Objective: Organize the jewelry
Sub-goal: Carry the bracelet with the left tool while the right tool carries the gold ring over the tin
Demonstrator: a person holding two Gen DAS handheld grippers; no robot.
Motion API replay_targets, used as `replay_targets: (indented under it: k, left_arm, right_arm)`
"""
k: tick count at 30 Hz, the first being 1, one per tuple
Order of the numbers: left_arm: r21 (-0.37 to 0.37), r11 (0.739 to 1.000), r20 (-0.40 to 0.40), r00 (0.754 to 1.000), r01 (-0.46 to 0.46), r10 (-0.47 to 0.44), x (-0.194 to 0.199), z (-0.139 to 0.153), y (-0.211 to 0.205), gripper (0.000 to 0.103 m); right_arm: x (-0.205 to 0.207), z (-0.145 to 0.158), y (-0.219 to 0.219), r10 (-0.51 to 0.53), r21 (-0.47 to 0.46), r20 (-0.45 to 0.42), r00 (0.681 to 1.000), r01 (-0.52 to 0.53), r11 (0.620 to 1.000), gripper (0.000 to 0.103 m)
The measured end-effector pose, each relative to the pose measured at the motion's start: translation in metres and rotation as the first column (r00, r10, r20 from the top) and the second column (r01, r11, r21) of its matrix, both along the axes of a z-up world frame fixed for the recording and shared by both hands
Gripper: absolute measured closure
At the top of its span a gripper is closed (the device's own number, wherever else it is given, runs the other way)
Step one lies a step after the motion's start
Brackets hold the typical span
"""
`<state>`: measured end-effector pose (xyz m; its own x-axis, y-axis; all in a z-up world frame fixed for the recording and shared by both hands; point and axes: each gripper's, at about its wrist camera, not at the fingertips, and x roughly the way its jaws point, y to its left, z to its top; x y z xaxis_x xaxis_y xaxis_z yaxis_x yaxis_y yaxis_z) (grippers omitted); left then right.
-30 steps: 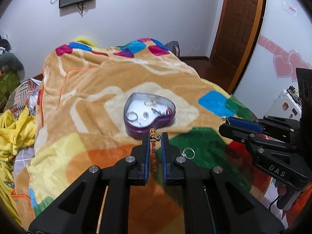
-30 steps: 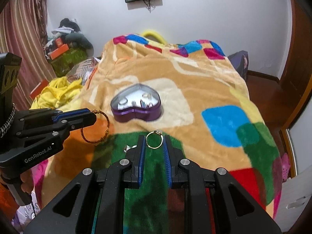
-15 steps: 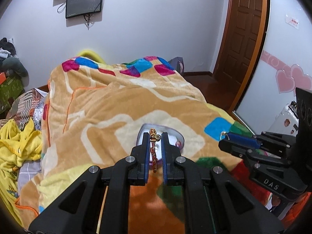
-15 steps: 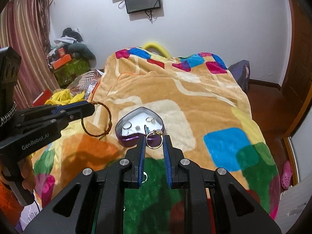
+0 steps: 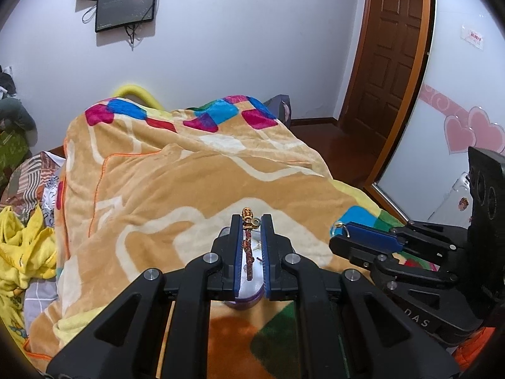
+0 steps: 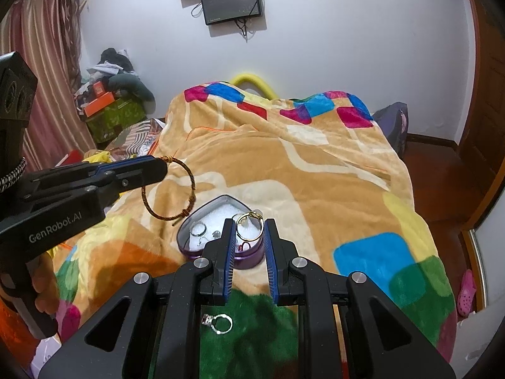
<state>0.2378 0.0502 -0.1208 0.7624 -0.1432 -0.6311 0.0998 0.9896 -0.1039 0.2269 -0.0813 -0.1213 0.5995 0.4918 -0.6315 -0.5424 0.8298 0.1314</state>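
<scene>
A purple heart-shaped tin (image 6: 202, 221) with a white lining lies on the blanket and holds several rings. My right gripper (image 6: 249, 224) is shut on a gold ring (image 6: 250, 228) and holds it above the tin's near right side. My left gripper (image 5: 251, 221) is shut on a red-and-gold cord bracelet (image 5: 247, 246), which hangs as a loop (image 6: 167, 189) above the tin's left side. In the left wrist view the tin (image 5: 244, 298) is mostly hidden behind the fingers. A silver ring (image 6: 221, 322) lies on the green patch below my right gripper.
The patterned orange blanket (image 6: 315, 173) covers the bed. Yellow clothes (image 5: 19, 252) lie at the left. Boxes and clothes (image 6: 110, 104) are piled in the far left corner. A wooden door (image 5: 391, 63) is at the right.
Both grippers have risen and moved forward over the tin with the bracelet and gold ring still held. The tin is now right under the fingertips.
</scene>
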Motion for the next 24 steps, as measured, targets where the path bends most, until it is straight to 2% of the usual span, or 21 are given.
replay_targets:
  k: [5,10,17,24]
  left_arm:
    - [-0.010,1.000,-0.025,0.999,0.020,-0.020,0.013,-0.010,-0.005,0.094]
    - [-0.057,0.997,-0.060,0.997,0.047,-0.051,0.026,-0.023,-0.005,0.094]
    - [-0.070,0.997,-0.148,0.988,0.032,-0.043,0.044,-0.046,0.000,0.094]
    - [-0.022,1.000,-0.179,0.984,0.007,-0.010,0.045,-0.055,0.011,0.094]
  right_arm:
    - [0.006,-0.003,0.001,0.005,-0.007,-0.006,1.000,-0.005,1.000,0.087]
    - [0.012,-0.007,0.003,0.011,-0.012,-0.015,1.000,-0.011,1.000,0.087]
    - [0.017,-0.016,0.008,0.018,-0.025,-0.040,0.999,-0.019,1.000,0.087]
    - [0.024,-0.019,0.016,0.030,-0.043,-0.046,0.998,-0.032,0.999,0.087]
